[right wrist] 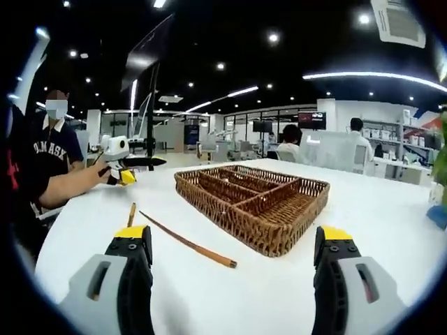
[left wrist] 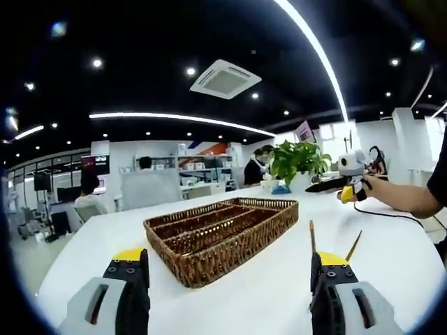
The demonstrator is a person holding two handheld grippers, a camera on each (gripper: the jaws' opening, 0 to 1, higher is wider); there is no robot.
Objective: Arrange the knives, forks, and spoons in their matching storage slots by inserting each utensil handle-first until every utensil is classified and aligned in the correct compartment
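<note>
A broad white counter (right wrist: pixel 391 209) in an open-plan office carries a brown wicker tray (right wrist: pixel 253 199) divided into long compartments, set near the middle of the surface. Beside the tray, toward the counter's edge, two slim brown sticks (right wrist: pixel 187 242) lie flat on the white top, angled apart from each other; they also show in the left gripper view (left wrist: pixel 312 237). At the far end, a leafy green potted plant (left wrist: pixel 299 162) stands on the counter.
</note>
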